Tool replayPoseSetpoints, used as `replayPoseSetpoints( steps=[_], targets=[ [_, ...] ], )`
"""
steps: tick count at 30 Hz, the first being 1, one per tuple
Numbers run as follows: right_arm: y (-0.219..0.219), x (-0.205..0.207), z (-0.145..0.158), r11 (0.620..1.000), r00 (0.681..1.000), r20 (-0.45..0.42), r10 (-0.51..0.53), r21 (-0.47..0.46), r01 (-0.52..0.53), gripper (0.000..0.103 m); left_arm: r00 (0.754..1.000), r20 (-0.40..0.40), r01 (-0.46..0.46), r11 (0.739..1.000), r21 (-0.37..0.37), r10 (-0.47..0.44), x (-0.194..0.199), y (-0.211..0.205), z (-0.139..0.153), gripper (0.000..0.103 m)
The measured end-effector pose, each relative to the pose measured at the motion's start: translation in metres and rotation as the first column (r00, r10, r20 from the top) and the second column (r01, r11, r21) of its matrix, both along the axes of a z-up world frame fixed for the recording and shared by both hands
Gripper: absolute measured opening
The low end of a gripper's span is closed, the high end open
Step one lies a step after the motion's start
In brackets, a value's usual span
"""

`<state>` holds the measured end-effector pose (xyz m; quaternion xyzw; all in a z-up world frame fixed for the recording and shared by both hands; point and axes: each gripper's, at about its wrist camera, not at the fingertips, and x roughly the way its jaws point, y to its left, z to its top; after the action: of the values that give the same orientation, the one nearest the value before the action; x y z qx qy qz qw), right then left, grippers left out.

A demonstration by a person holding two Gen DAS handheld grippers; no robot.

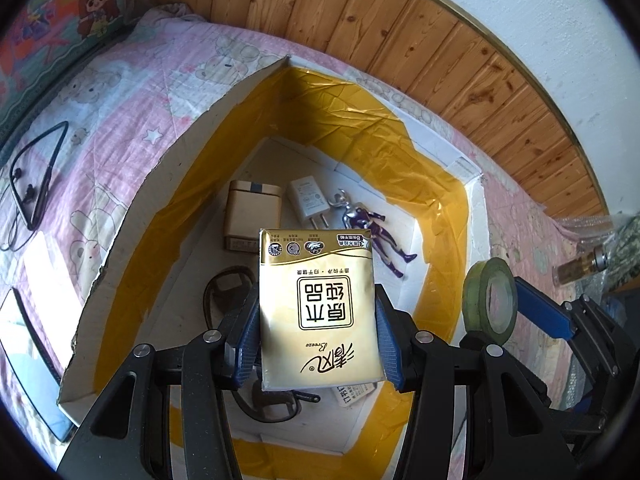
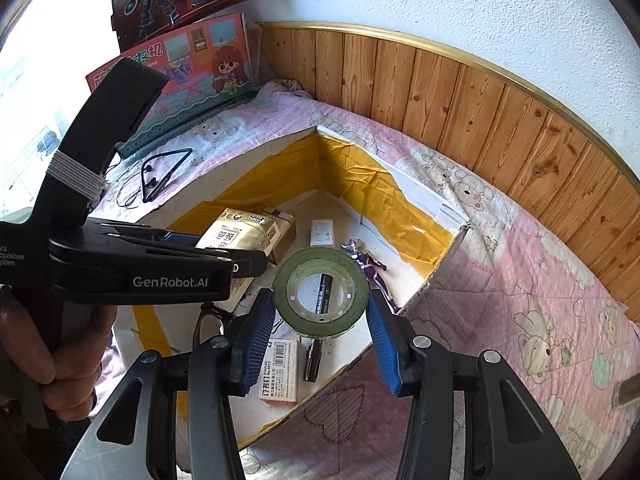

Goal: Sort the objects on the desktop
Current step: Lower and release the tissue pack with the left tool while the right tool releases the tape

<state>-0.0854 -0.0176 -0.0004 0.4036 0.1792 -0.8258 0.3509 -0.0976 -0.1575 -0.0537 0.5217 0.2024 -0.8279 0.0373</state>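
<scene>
My left gripper (image 1: pixel 318 312) is shut on a gold tissue pack (image 1: pixel 318 312) and holds it above the open cardboard box (image 1: pixel 160 160). The pack also shows in the right wrist view (image 2: pixel 236 234). My right gripper (image 2: pixel 320 308) is shut on a green tape roll (image 2: pixel 320 256), held over the box (image 2: pixel 400 208); the roll shows at the right in the left wrist view (image 1: pixel 476 300). Inside the box lie a brown carton (image 1: pixel 250 216), a white charger (image 1: pixel 308 200), a purple toy figure (image 1: pixel 372 228), a staples box (image 2: pixel 280 372) and a black pen (image 2: pixel 314 356).
The box sits on a pink bear-print cover (image 2: pixel 520 300) beside a wood-panelled wall (image 2: pixel 480 112). A black neckband earphone (image 1: pixel 36 176) lies left of the box. Toy boxes (image 2: pixel 192 68) lean at the back left. A small bottle (image 1: pixel 580 268) lies at the right.
</scene>
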Motion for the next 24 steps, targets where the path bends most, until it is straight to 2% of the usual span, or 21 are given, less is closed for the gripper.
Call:
replayPoseSetpoints(
  steps=[12, 20, 24],
  targets=[
    [-0.016, -0.036, -0.017, 0.996, 1.0, -0.006, 0.018, 0.09, -0.017, 0.049, 0.998, 0.057, 0.014, 1.0, -0.009, -0.013, -0.012, 0.001, -0.008, 0.053],
    [-0.03, -0.058, -0.021, 0.99, 0.999, 0.009, 0.046, 0.132, -0.047, 0.049, 0.997, 0.065, -0.044, 0.996, 0.075, 0.039, -0.021, -0.013, -0.011, 0.053],
    [-0.035, -0.069, -0.025, 0.986, 0.997, 0.045, 0.063, 0.153, -0.069, 0.049, 0.993, 0.102, -0.077, 0.988, 0.137, 0.064, -0.027, -0.017, -0.023, 0.053]
  ],
)
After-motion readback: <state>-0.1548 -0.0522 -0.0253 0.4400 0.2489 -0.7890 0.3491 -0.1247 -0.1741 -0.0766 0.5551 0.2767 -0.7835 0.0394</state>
